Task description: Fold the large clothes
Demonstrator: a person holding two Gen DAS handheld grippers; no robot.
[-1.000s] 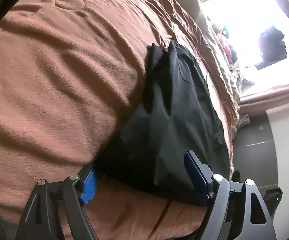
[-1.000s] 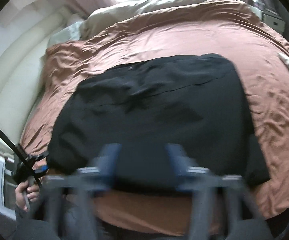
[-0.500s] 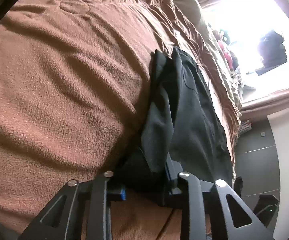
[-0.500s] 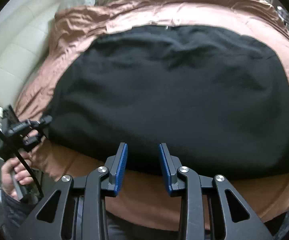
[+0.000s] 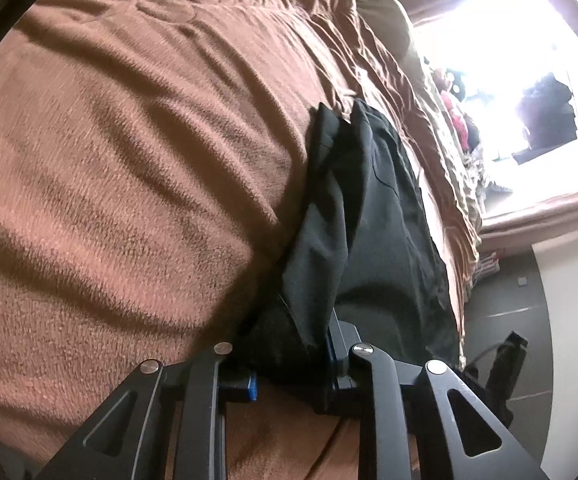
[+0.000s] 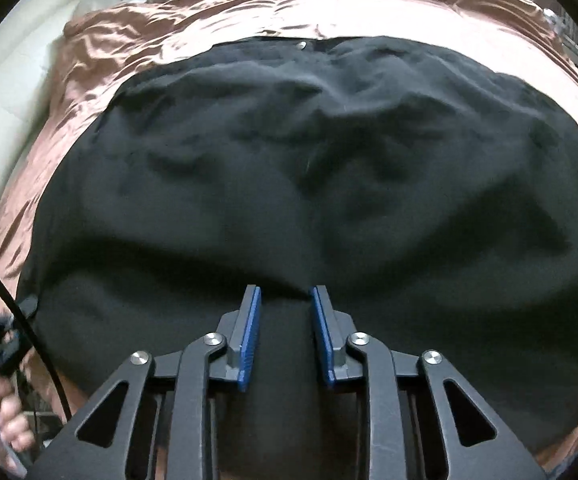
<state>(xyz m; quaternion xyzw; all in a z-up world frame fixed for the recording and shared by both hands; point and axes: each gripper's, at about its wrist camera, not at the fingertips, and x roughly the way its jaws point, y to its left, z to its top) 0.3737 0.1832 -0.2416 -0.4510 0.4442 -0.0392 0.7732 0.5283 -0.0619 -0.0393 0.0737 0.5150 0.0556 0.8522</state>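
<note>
A large black garment (image 6: 309, 168) lies spread on a brown blanket (image 6: 101, 40) on a bed. In the left wrist view the garment (image 5: 373, 216) runs away from me as a folded strip. My left gripper (image 5: 293, 364) is shut on the garment's near corner, with bunched cloth between the blue pads. My right gripper (image 6: 285, 312) sits low over the garment's near edge. Its jaws stand a little apart with a ridge of black cloth between them, not pinched.
The brown blanket (image 5: 129, 168) fills the left of the left wrist view. A bright window (image 5: 501, 64) and dark floor (image 5: 501, 320) lie to the right. A pale headboard (image 6: 5, 92) and the hand holding the left gripper (image 6: 1, 412) show at left.
My left gripper closed on the garment's corner. My right gripper moved down and forward onto the near edge, and cloth now bunches between its jaws.
</note>
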